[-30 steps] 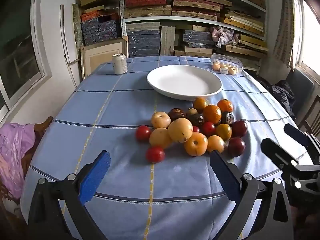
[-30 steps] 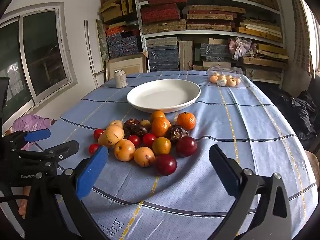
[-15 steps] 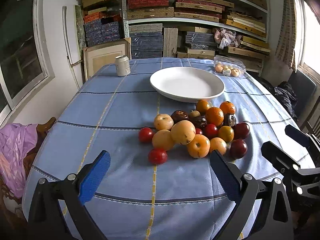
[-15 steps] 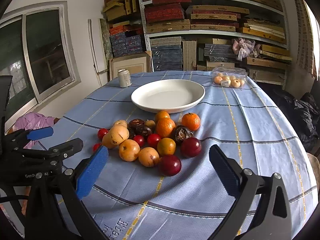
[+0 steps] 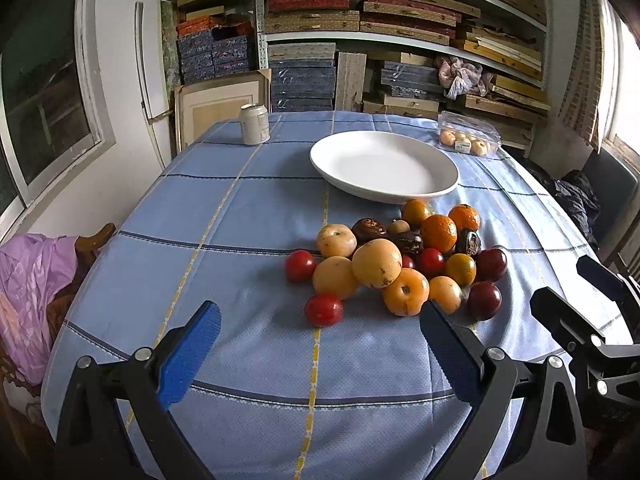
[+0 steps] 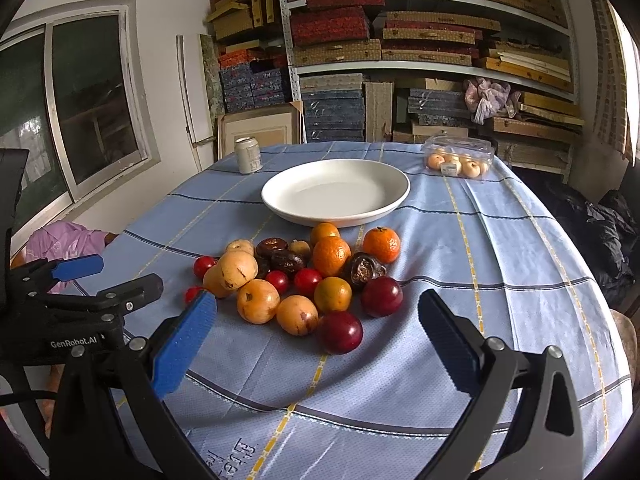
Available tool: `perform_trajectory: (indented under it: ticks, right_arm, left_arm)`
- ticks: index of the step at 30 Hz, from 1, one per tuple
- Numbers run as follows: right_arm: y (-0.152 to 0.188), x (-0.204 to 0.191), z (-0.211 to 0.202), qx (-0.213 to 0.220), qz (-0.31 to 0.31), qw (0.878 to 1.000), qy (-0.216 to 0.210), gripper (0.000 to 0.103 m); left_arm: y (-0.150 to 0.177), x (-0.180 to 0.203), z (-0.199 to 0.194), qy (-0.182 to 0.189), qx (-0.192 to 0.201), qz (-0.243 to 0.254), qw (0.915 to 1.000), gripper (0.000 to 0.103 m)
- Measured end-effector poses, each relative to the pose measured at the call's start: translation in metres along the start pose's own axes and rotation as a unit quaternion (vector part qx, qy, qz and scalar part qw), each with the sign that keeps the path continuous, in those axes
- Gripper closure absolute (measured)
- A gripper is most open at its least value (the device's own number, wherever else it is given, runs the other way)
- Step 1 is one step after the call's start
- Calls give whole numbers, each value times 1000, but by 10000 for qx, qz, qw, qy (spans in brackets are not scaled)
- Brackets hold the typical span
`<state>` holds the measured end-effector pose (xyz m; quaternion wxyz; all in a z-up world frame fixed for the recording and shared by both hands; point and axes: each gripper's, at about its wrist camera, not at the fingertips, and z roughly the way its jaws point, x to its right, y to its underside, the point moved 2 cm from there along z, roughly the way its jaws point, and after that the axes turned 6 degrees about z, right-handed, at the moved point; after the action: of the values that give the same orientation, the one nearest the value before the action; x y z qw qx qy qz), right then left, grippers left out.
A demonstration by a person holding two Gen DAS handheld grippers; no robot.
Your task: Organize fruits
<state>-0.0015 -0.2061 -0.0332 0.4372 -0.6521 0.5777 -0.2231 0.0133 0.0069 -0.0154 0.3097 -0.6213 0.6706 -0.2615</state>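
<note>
1. Left gripper [image 5: 320,332], bottom of the left wrist view: black frame, ribbed blue pads, jaws spread wide and holding nothing, poised above the near table edge.
2. Right gripper [image 6: 318,318], bottom of the right wrist view: same build, jaws likewise wide apart and empty. Each tool appears at the other view's lower side edge.
3. Fruit pile [image 5: 396,260], centre of the left wrist view: a tight cluster resting on the cloth just in front of the plate. It holds pale yellow-orange round fruits with brown specks, two pebbled tangerines [image 6: 382,244], small glossy red tomatoes [image 5: 323,309], smooth dark red plums [image 6: 340,332] and wrinkled dark brown fruits.
4. White plate [image 6: 280,204], upper centre: wide, shallow, glossy, its bowl bare.
5. Tablecloth [image 5: 240,208]: light blue woven fabric with dark blue and yellow grid lines, covering a rounded table.
6. Far table edge: an upright pale drink can [image 5: 254,124] at left; a clear plastic clamshell box [image 6: 458,158] of pale round fruits at right.
7. Background: shelves [image 6: 432,24] stacked with flat patterned boxes; a window [image 6: 80,100] at left.
</note>
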Motion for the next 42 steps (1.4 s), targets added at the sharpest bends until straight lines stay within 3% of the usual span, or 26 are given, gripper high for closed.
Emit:
perform_trajectory:
  ticks: [6,42]
  right_arm:
    - [0,3,1,-22,30,10000,32,4]
    - [1,4,3,-61,77,9999,24,4]
  left_arm:
    - [2,-6,4,97,-113,-210,9997,3]
    - [3,-3,10,30,-228,-129,9997,3]
